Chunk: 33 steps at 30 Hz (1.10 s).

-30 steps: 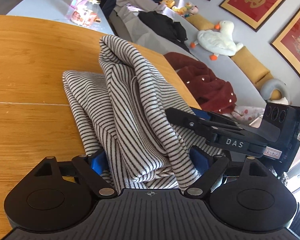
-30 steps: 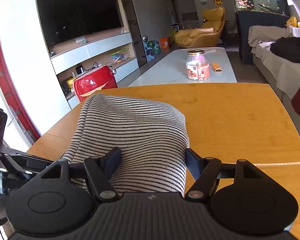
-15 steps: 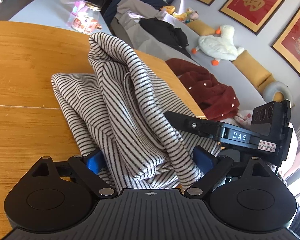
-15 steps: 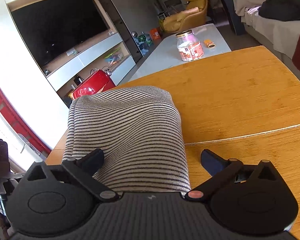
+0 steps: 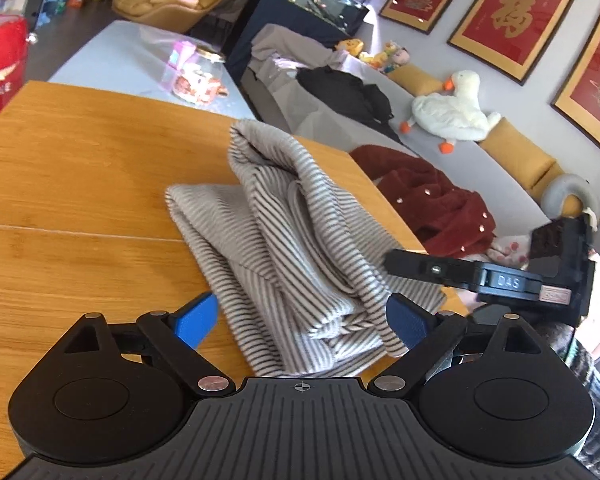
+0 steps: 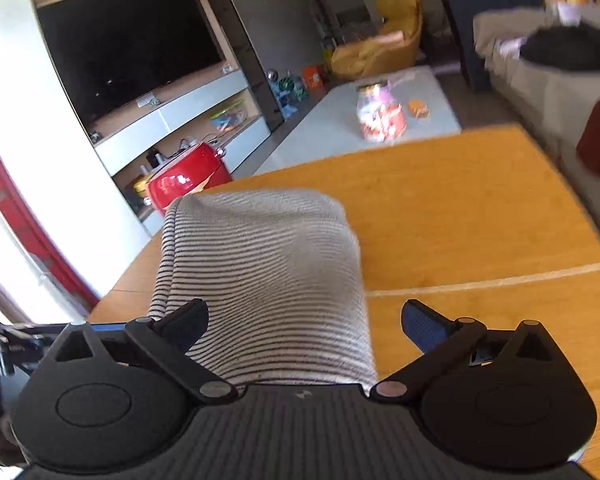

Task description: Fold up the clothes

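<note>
Two tools are seen spread wide, nothing clamped in either. Nearest the left wrist camera, the left tool (image 5: 302, 318) is held with its blue pads apart on either side of the striped garment (image 5: 284, 248), which is bunched in loose folds on the wooden tabletop (image 5: 80, 184) near its right edge. Whether the pads touch the cloth can't be told. The right tool (image 6: 304, 320) is shown open too: its left pad sits against the striped fabric, its right pad is clear of it over bare wood. From that side the garment is seen as a rounded, folded-over hump.

Further back, a glass jar (image 6: 380, 114) with a gold lid is set on the pale coffee table (image 6: 432, 112), filled with colourful stuff too blurred to name. Beyond that, a sofa (image 5: 480, 168) is piled with a dark red garment (image 5: 440, 200), a black one, and a plush goose (image 5: 452, 114).
</note>
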{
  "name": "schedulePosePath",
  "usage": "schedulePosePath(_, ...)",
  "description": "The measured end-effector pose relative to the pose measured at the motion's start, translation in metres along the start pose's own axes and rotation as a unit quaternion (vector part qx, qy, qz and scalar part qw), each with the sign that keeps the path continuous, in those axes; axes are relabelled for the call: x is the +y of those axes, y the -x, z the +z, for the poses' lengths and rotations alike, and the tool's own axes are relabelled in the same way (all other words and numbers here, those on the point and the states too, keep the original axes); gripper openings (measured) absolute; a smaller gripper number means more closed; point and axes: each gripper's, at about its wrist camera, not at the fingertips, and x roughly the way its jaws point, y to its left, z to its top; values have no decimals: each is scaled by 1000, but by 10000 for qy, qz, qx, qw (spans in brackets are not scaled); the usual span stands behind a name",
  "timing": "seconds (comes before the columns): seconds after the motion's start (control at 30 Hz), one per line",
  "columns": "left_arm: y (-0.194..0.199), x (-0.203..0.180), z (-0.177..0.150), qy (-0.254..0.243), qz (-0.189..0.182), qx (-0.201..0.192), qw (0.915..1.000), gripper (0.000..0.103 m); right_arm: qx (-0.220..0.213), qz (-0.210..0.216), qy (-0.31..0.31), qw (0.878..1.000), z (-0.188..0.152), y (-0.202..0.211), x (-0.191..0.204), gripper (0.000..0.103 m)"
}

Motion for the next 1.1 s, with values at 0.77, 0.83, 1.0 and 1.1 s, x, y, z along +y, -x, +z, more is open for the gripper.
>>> schedulePosePath(0.77, -23, 2, -6, -64, 767, 1, 9970, 72, -297, -420, 3275, 9435, -38, 36, 121, 12)
schedulePosePath(0.83, -24, 0, -7, -52, 730, 9, 9973, 71, -351, -287, 2927, 9551, -22, 43, 117, 11)
schedulePosePath(1.0, -27, 2, -7, 105, 564, 42, 9983, 66, -511, 366, 1267, 9899, 30, 57, 83, 9)
schedulePosePath(1.1, -34, -2, -7, 228, 320, 109, 9992, 58, -346, 1298, 638, 9889, 43, 51, 88, 9)
